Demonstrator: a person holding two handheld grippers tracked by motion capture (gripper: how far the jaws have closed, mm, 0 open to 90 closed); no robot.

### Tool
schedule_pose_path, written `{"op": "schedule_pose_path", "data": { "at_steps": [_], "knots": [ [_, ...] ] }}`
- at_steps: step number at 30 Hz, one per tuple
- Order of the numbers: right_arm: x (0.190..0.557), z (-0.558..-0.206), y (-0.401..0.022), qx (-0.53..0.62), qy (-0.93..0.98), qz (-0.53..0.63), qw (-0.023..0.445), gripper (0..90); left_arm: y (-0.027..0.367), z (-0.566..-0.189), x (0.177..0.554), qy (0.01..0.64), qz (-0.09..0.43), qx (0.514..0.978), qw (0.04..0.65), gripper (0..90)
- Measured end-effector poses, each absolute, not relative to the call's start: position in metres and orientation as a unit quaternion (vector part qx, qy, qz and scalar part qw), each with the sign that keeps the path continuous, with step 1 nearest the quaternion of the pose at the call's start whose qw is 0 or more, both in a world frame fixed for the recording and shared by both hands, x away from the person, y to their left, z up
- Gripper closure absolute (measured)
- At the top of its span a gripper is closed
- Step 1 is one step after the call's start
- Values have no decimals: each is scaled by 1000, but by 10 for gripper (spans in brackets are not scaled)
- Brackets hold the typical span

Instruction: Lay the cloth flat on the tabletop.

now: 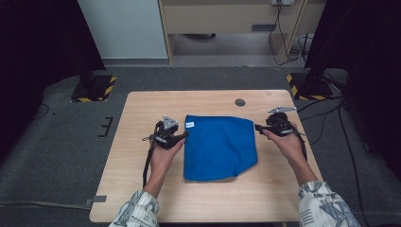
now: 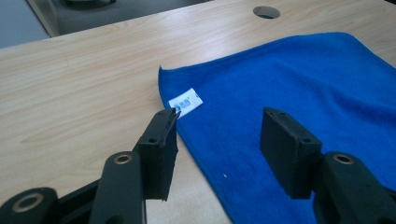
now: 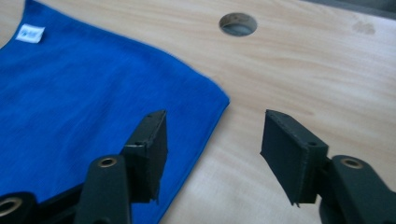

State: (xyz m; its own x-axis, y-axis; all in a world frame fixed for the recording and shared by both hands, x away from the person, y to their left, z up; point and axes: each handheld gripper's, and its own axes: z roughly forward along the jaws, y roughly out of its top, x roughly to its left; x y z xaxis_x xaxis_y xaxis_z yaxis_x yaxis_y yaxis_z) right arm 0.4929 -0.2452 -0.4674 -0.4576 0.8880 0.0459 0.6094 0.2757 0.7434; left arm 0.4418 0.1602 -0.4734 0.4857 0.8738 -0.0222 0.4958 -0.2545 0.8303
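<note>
A blue cloth (image 1: 220,146) lies flat in the middle of the wooden table (image 1: 142,189), with a small white label (image 1: 189,125) at its far left corner. My left gripper (image 1: 182,137) hovers at the cloth's left edge, open. In the left gripper view the cloth edge (image 2: 289,79) runs between the spread jaws of that gripper (image 2: 219,121), and the label (image 2: 186,101) sits just past the left jaw. My right gripper (image 1: 259,127) is open at the cloth's far right corner. In the right gripper view that corner (image 3: 84,93) lies between the parted jaws of this gripper (image 3: 215,126).
A round cable hole (image 1: 240,102) is cut in the table beyond the cloth's far edge. Bare wood surrounds the cloth on all sides. Black stands with yellow-striped bases (image 1: 94,90) stand on the floor past the table's far corners.
</note>
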Motion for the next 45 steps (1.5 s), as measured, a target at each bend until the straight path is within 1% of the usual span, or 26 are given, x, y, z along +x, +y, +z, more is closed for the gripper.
{"op": "schedule_pose_path", "data": {
  "at_steps": [2, 3, 10, 16, 19, 23, 28, 30, 35, 37, 38, 39, 40, 45],
  "knots": [
    [479, -469, -246, 475, 779, 367, 184, 472, 161, -477, 430, 449, 227, 762, 409, 456],
    [479, -469, -246, 475, 779, 367, 184, 472, 161, -477, 430, 449, 227, 762, 409, 455],
    [447, -478, -246, 454, 788, 379, 170, 541, 166, -481, 402, 436, 224, 767, 414, 457],
    [420, -488, -251, 445, 789, 394, 156, 566, 167, -489, 381, 425, 218, 773, 418, 453],
    [412, -491, -253, 441, 790, 398, 154, 565, 167, -492, 372, 418, 216, 777, 419, 452],
    [401, -497, -258, 438, 790, 405, 145, 539, 168, -499, 361, 411, 214, 785, 412, 445],
    [393, -509, -260, 428, 797, 405, 129, 524, 173, -505, 351, 411, 194, 791, 409, 439],
    [390, -511, -260, 429, 797, 408, 119, 515, 173, -505, 346, 409, 184, 790, 417, 430],
    [385, -512, -256, 418, 805, 408, 106, 487, 169, -507, 334, 395, 185, 798, 416, 383],
    [385, -513, -253, 414, 808, 406, 106, 470, 167, -509, 332, 394, 181, 801, 412, 372],
    [384, -514, -250, 414, 810, 403, 101, 447, 164, -510, 331, 389, 181, 803, 413, 355],
    [384, -514, -250, 414, 810, 403, 101, 447, 164, -510, 331, 389, 181, 803, 413, 352],
    [385, -516, -247, 412, 814, 398, 97, 422, 163, -510, 330, 388, 180, 804, 414, 347],
    [386, -521, -242, 410, 822, 385, 90, 379, 160, -514, 326, 387, 169, 807, 412, 327]
  ]
}}
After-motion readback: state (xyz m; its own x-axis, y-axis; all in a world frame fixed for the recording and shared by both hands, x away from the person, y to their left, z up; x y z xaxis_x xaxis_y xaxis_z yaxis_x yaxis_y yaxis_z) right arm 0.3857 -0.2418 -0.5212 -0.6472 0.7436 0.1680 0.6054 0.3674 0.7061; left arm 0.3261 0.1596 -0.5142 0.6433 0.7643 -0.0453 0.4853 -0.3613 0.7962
